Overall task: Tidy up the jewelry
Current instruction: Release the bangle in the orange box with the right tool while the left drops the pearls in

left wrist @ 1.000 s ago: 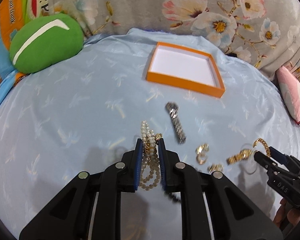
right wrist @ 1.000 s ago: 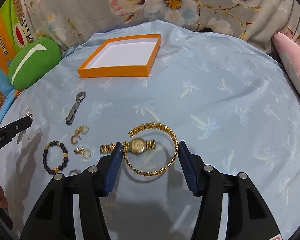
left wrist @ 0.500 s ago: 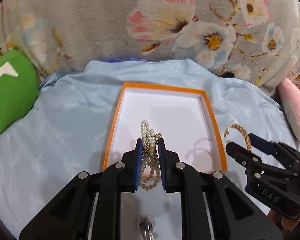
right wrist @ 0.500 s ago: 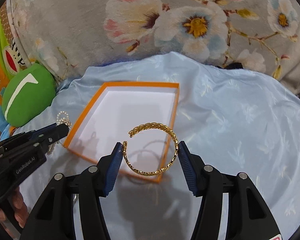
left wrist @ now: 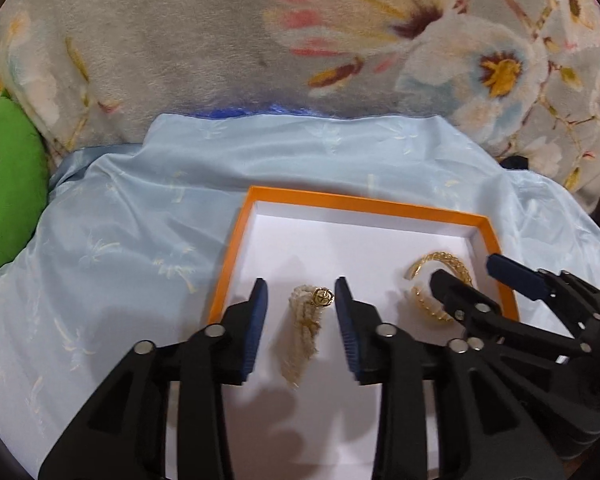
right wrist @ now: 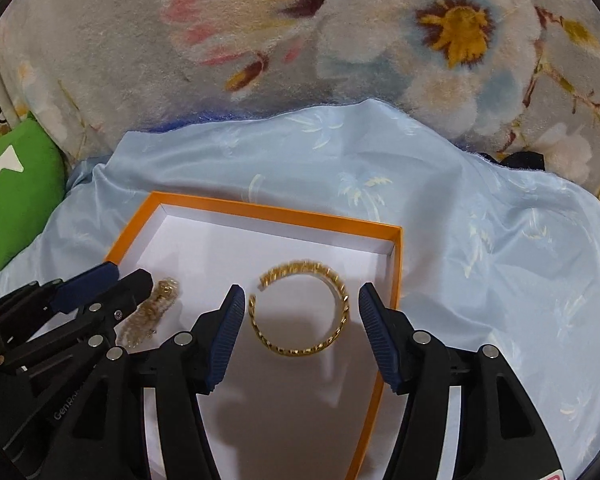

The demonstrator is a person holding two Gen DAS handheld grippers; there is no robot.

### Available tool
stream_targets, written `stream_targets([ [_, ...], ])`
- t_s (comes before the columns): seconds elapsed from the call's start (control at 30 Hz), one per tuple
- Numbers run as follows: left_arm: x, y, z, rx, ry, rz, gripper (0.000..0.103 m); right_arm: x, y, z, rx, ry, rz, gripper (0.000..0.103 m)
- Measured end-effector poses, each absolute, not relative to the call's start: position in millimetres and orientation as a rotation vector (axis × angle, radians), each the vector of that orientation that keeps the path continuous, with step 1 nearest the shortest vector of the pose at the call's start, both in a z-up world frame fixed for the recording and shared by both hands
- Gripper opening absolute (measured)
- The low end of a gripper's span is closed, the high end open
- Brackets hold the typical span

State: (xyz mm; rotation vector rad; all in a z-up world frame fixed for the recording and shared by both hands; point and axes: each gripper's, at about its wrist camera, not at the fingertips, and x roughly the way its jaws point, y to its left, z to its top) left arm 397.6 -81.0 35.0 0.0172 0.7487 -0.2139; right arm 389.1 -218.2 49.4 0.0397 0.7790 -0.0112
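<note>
An orange box with a white floor (left wrist: 364,202) (right wrist: 268,212) lies on the light blue sheet. A pearl necklace with a gold clasp (left wrist: 304,328) lies on the box floor between the fingers of my open left gripper (left wrist: 302,304); it also shows in the right wrist view (right wrist: 152,312). A gold chain bangle (right wrist: 300,312) lies on the box floor between the fingers of my open right gripper (right wrist: 300,308). In the left wrist view the bangle (left wrist: 440,280) is partly hidden by the right gripper (left wrist: 464,276). The left gripper (right wrist: 128,280) shows at lower left of the right wrist view.
A floral grey blanket (left wrist: 300,40) rises behind the sheet. A green cushion (left wrist: 8,184) (right wrist: 16,188) lies at the left. A pink pillow edge shows at the far right of the left wrist view.
Both grippers moved forward over the box and opened. The pearl necklace and the gold bangle were let go and now lie on the box floor.
</note>
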Motion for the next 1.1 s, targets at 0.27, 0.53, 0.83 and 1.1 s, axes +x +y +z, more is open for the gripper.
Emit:
stream_targets([
  [0.27, 372, -58, 29, -0.001, 0.753, -0.199, 0.05, 346, -215, 53, 0.113, 0.741, 0.071, 0.059],
  [0.53, 337, -31, 30, -0.058, 0.794, -0.214, 0.06, 309, -203, 32, 0.144, 0.822, 0.132, 0.017],
  [0.83, 303, -31, 7, -0.092, 0.887, -0.257, 0.048, 279, -221, 13, 0.159, 0.879, 0.078, 0.004],
  [1.1, 276, -47, 8, -0.042, 0.873, -0.247, 0.048, 262, -227, 15, 0.14, 0.877, 0.049, 0.004],
])
